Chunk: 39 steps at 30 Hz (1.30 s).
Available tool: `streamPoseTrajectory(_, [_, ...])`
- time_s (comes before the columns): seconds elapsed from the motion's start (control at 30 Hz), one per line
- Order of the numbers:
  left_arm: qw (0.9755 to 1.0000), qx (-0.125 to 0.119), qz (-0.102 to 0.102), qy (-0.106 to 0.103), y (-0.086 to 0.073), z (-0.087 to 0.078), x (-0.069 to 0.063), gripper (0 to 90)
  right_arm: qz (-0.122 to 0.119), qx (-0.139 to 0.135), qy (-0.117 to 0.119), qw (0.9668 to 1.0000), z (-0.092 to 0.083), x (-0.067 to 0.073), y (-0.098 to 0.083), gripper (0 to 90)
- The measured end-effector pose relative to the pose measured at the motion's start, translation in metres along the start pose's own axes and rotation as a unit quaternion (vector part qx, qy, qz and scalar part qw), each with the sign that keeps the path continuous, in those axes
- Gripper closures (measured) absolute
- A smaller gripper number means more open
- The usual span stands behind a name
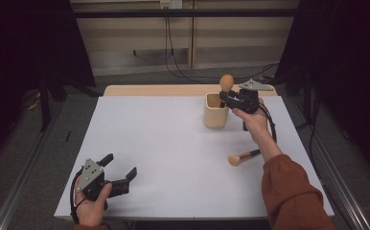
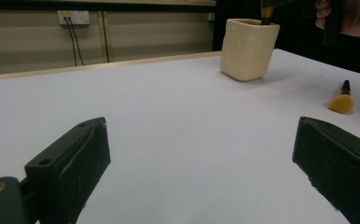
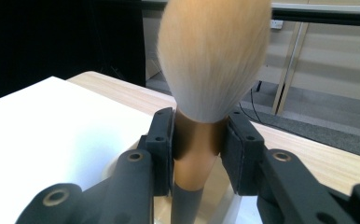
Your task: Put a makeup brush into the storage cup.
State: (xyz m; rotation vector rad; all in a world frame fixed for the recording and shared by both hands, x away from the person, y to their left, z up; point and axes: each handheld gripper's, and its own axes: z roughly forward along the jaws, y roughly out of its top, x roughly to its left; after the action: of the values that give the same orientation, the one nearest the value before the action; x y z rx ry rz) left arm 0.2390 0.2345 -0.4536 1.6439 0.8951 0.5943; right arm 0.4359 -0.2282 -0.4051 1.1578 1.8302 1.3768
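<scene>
Right gripper (image 1: 227, 98) at far right, clamped on upright makeup brush (image 1: 226, 82), handle down inside cream holder (image 1: 215, 116). Left gripper (image 1: 121, 172) near left, jaws spread, grasping nothing. Second brush (image 1: 243, 156) flat, near right.

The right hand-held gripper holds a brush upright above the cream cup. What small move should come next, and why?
Probably lower it a little further, then open. The right hand-held gripper is clamped on the brush just under its bristles, the handle already pointing down into the cup. A second brush lies on the table, and the left hand-held gripper is open.
</scene>
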Motion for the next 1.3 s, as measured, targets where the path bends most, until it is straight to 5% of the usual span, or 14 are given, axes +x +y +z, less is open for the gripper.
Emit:
streamPoseTrajectory(0.23, [1.0,0.0,-0.001,0.0,0.0,0.0,0.0,4.0,0.014,0.007,-0.005,0.9999,-0.001,-0.002,-0.001,64.2])
streamPoseTrajectory(0.5, [1.0,0.0,-0.001,-0.001,0.0,0.0,0.0,4.0,0.028,0.004,-0.035,0.999,-0.005,-0.004,-0.004,34.2])
streamPoseTrajectory(0.8, [1.0,0.0,0.0,0.001,0.0,0.0,0.0,4.0,0.031,-0.011,-0.022,0.9992,-0.016,-0.003,-0.005,3.7])
streamPoseTrajectory(1.3, [0.9999,-0.011,-0.001,-0.002,0.002,-0.001,0.0,3.8,0.016,-0.035,-0.004,0.9993,-0.067,-0.003,-0.022,1.4])
